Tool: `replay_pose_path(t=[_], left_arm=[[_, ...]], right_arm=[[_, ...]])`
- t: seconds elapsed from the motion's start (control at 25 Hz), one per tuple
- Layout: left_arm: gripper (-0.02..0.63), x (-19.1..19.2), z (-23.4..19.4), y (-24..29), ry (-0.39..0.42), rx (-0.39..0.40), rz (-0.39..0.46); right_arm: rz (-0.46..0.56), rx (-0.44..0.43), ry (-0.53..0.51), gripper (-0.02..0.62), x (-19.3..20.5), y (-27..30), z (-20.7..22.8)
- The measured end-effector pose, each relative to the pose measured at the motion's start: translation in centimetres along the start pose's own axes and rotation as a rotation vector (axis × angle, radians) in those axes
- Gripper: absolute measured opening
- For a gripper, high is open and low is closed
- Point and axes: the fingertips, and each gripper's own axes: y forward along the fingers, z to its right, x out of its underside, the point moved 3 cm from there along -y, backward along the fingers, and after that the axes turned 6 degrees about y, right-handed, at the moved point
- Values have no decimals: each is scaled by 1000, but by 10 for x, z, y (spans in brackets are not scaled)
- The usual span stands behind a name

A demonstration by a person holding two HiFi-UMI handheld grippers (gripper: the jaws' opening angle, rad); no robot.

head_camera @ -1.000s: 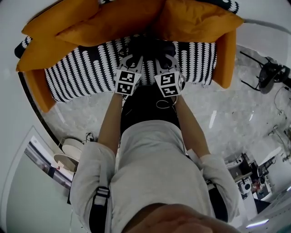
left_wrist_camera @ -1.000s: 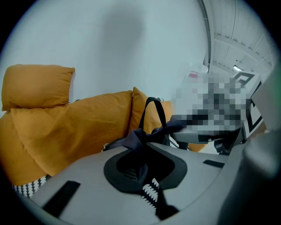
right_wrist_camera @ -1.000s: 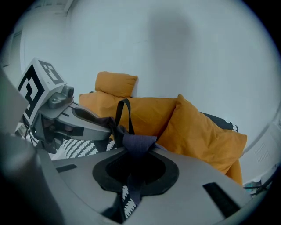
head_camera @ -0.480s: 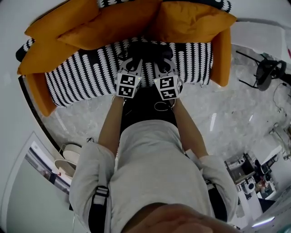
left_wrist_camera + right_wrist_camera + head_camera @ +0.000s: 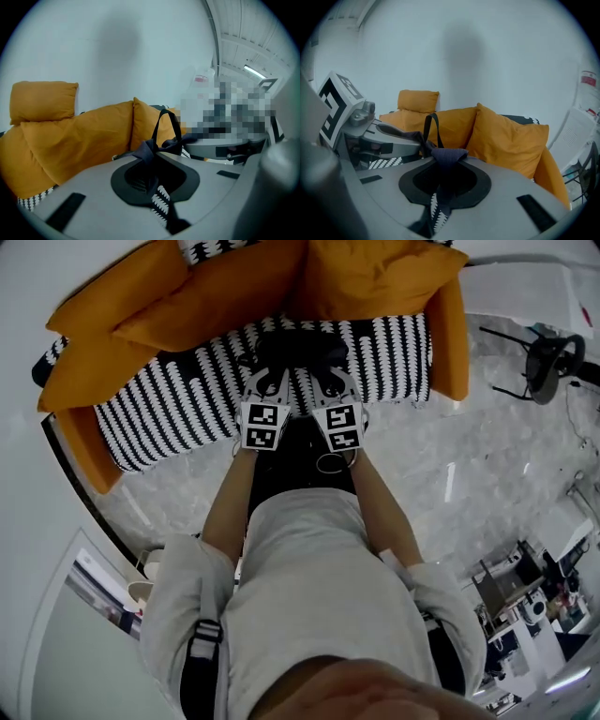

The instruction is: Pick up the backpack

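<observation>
Left tool (image 5: 267,385) and right tool (image 5: 330,385) each clench dark woven fabric of the backpack (image 5: 295,345).

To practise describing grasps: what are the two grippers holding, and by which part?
Both are shut on the black fabric backpack: the left gripper and the right gripper each pinch a bunched fold of fabric beside its looped carry handle.
</observation>
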Motion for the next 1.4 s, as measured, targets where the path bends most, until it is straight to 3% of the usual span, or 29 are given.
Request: replay_pose_path(t=[0.28, 0.76, 1.4], left_arm=[[32, 2, 21, -5, 5, -33, 3], [32, 11, 54, -28, -19, -111, 25], [31, 14, 83, -58, -35, -156, 57]], right_arm=[[43, -25, 59, 64, 15, -20, 2], [85, -52, 56, 64, 33, -51, 3], [101, -76, 55, 64, 49, -88, -5]])
